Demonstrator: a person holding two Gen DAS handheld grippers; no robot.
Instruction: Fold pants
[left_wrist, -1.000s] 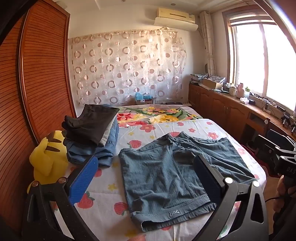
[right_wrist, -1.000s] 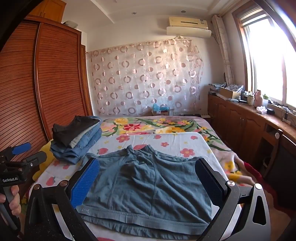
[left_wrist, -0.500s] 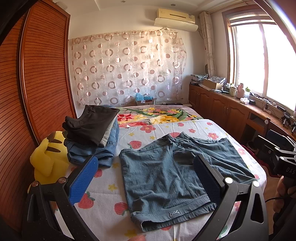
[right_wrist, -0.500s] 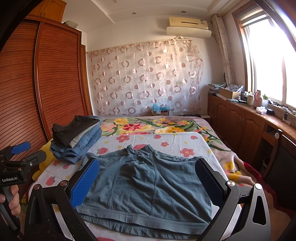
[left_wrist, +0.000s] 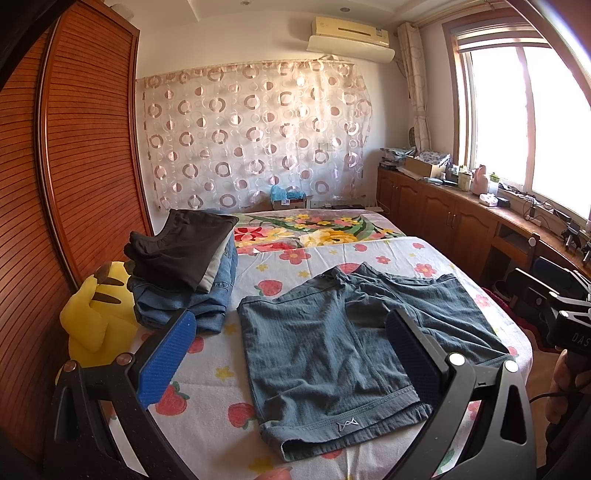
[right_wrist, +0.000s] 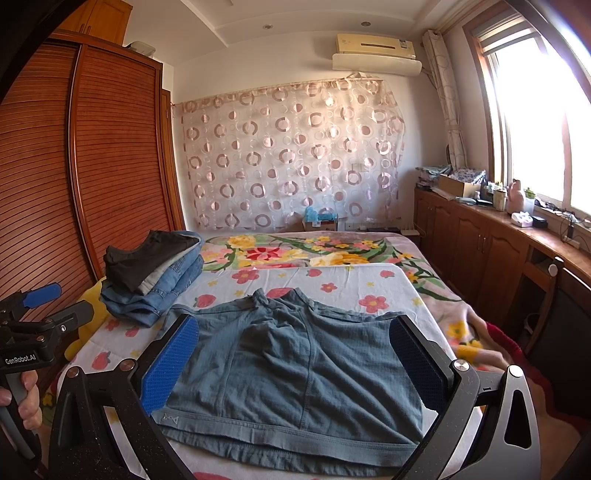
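A pair of blue-grey shorts (left_wrist: 332, 354) lies spread flat on the bed, waistband toward me, both legs pointing to the far side. In the right wrist view the same shorts (right_wrist: 295, 373) fill the space between the fingers. My left gripper (left_wrist: 291, 350) hovers open above the near left part of the bed, nothing between its blue pads. My right gripper (right_wrist: 295, 358) is open too, held above the waistband, touching nothing. The left gripper's body (right_wrist: 33, 332) shows at the left edge of the right wrist view, a hand on its handle.
A stack of folded clothes (left_wrist: 184, 273), dark on top and denim below, sits at the bed's far left. A yellow plush toy (left_wrist: 96, 317) leans beside it by the wooden wardrobe (left_wrist: 74, 166). Low cabinets (left_wrist: 461, 225) line the right wall under the window. The flowered bedsheet (left_wrist: 207, 384) surrounds the shorts.
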